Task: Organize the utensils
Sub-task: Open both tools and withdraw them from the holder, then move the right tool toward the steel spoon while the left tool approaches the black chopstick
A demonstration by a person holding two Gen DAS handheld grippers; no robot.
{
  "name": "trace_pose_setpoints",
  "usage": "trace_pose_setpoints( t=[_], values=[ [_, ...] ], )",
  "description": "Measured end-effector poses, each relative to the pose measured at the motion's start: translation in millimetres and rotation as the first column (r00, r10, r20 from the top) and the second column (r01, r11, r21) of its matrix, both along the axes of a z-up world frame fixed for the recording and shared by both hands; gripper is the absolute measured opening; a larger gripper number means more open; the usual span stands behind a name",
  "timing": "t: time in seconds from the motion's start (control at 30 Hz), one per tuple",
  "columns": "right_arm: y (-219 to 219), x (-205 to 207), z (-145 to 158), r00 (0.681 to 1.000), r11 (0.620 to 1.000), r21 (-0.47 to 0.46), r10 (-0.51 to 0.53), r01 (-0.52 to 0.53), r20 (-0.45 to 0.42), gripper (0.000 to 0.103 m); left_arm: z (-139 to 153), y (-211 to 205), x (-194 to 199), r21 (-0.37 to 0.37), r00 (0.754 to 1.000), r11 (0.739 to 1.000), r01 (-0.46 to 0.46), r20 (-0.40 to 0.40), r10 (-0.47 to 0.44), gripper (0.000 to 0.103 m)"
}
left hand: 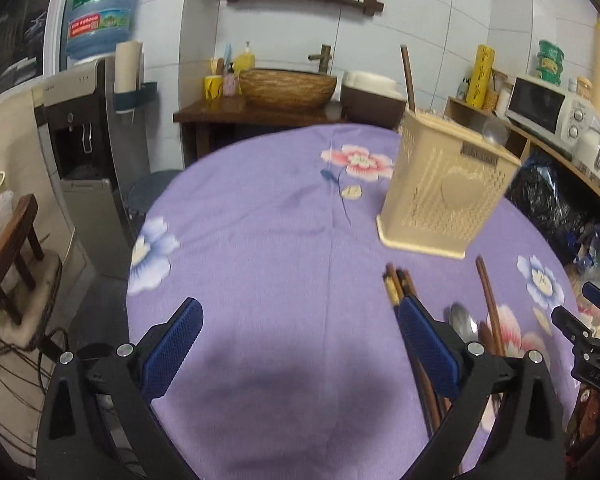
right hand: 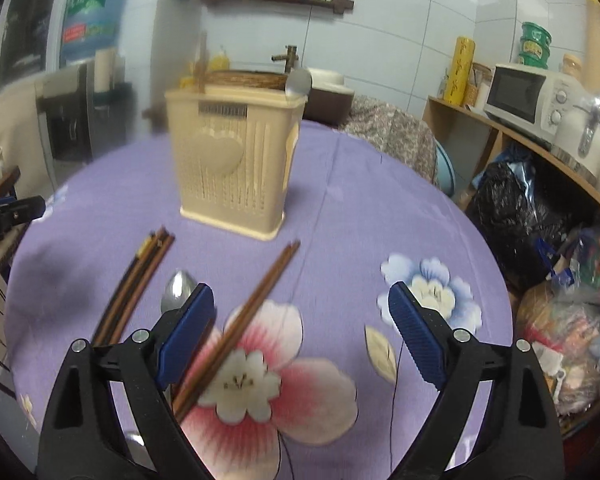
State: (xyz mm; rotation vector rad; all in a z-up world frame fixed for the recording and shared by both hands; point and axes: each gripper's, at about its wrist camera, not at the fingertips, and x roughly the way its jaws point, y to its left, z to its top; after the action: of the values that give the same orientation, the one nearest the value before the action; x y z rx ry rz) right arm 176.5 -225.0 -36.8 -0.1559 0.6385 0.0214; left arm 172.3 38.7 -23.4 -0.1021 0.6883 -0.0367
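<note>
A round counter (left hand: 260, 240) covered with a lilac flowered cloth was shown from both wrist views. The left claw (left hand: 300, 344) was held with its jaws wide apart above a bare stretch of cloth, nothing lying between the blue pads (left hand: 172, 352). The right claw (right hand: 300, 336) was likewise spread apart, with nothing clamped; a pair of brown chopsticks (right hand: 252, 308) lay slanted on the cloth in front of its left pad and ran under that pad at the near end. A bundle of dark chopsticks (right hand: 140, 280) was laid to the left of the pair, and a metal spoon (right hand: 178, 292) rested between the two groups, its bowl just beside the right claw's left pad.

The beige perforated utensil holder (right hand: 232, 168) stood upright beyond the utensils, well apart from both claws; one chopstick and a spoon were seen projecting from its top. In the left wrist view the same holder (left hand: 444, 196) appeared at the right, towards the far edge of the counter, with the bundle (left hand: 396, 284) just below it.

Open cloth was left to the left of the holder and across the centre of the counter. The counter's right edge was bordered closely by bags (right hand: 516, 208) and a wooden shelf carrying a microwave (right hand: 528, 92); its left edge was flanked by a water dispenser (left hand: 84, 128) and a wooden chair (left hand: 12, 256).
</note>
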Motion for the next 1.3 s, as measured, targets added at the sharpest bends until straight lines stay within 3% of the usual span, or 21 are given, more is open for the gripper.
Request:
trace_pose_setpoints(
  t=[0.23,0.5,1.3],
  values=[
    [-12,-21,-29,0.996,0.998,0.037,-0.050,0.053,-0.073,0.090,-28,-36,-16,0.053,0.992,0.993,0.103,-0.083,-0.098,0.097],
    [-15,-25,-32,0.993,0.996,0.042,-0.078,0.081,-0.083,0.093,-48,-65,-23,0.112,0.976,0.976,0.185,-0.133,-0.170,0.093],
    [-8,-19,-38,0.988,0.995,0.053,-0.073,0.081,-0.136,0.094,-61,-76,-10,0.157,0.973,0.973,0.169,-0.181,-0.140,0.088]
  ],
)
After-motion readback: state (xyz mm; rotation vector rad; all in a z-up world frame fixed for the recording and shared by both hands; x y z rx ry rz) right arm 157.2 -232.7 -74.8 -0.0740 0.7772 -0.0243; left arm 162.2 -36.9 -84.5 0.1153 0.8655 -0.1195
